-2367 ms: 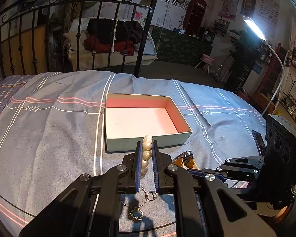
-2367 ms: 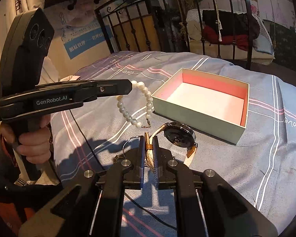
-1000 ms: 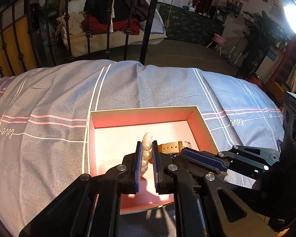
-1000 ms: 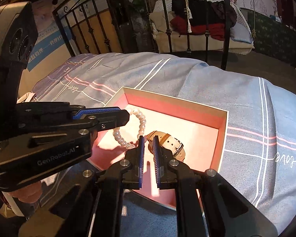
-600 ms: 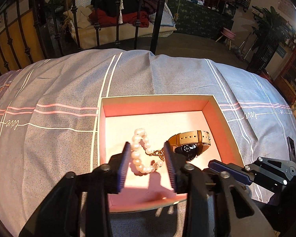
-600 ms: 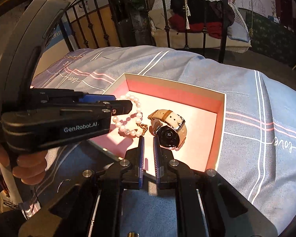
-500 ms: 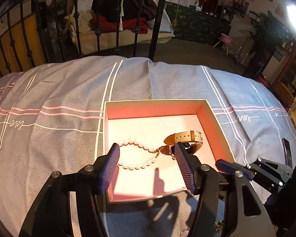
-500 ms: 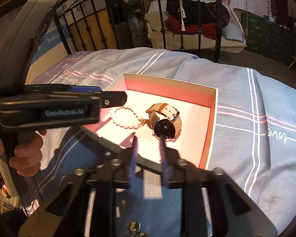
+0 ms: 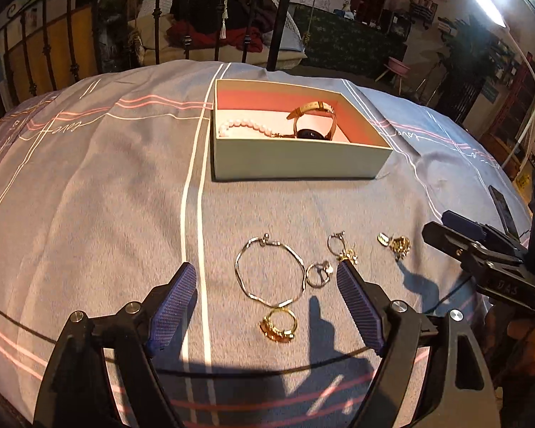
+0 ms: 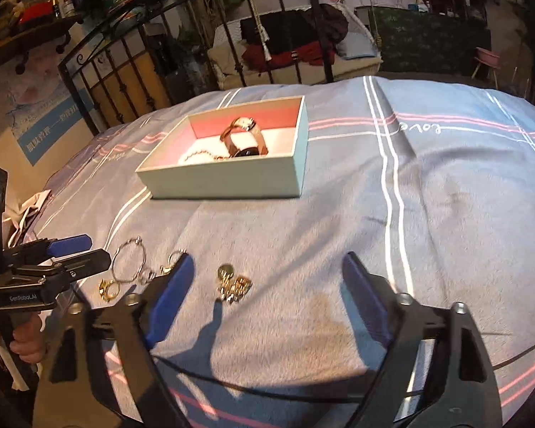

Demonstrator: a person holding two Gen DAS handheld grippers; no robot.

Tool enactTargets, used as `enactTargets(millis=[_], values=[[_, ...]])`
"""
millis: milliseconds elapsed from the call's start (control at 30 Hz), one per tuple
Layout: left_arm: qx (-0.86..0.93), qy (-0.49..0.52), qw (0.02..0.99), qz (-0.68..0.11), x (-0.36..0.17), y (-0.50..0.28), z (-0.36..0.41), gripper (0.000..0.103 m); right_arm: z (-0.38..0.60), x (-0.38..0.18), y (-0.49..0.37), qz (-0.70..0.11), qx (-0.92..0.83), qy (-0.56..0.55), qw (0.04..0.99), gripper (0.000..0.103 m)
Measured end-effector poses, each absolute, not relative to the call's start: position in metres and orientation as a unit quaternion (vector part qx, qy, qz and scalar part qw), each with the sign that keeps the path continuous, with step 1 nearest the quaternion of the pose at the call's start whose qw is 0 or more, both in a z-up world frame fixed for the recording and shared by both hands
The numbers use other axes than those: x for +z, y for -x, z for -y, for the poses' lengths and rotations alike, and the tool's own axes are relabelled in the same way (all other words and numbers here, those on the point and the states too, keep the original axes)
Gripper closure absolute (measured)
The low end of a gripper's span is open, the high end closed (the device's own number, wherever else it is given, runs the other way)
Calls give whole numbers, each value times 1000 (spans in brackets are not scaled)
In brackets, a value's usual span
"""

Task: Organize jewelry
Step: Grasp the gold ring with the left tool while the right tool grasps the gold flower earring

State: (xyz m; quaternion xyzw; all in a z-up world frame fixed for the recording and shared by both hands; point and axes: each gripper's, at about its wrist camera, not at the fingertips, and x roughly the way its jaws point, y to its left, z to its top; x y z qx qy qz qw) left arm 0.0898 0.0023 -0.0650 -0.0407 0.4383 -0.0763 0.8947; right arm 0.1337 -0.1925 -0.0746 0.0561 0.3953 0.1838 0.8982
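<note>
Two claws are hanging over a bed covered in a grey-blue cover with white and pink stripes. The left claw is standing released with nothing between its blue pads; its jaws have just been opening. On the cover right ahead of it are lying, from left to right, one thin gold bangle, one chunky gold ring just near of the bangle, one small silver ring touching the bangle's right side, one hoop with a gold charm, and one small heap of gold pieces a little apart to the right. That is making five loose pieces outside the box.

Farther off, one open box with pale green walls and a pink lining is sitting on the bed. Inside it are lying one pearl bracelet on the left and one watch with a tan strap on the right, the two just beside each other.

The right claw is also standing released and empty, its jaws having just been opening, with the gold heap lying between its pads on the cover, untouched. A thin black cable is running across the cover near this claw.

Beyond the bed one black iron bed rail is standing, and behind it a pale sofa piled with dark and red clothes. At the far right one bright lamp is shining. Nothing is lying between the claws and the loose pieces.
</note>
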Motion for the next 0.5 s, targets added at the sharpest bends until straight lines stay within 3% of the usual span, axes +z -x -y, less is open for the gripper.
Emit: enactTargets(millis=[67,167,300,367,500], values=[[-69,33,899,-430,-66,-78,-1,24,187,-84,-128,-409,194,-45,891,58],[-54,5,905,-423,-66,-67,4,25,173,-85,-120,-405,203,-16,892,66],[-55,-1,904,-423,-70,-61,9,26,158,-83,-115,-395,208,11,895,68],[-53,-3,904,-424,-72,-60,11,29,154,-84,-114,-393,207,22,896,81],[-61,-1,900,-431,-79,-59,14,33,151,-85,-112,-397,210,23,893,83]])
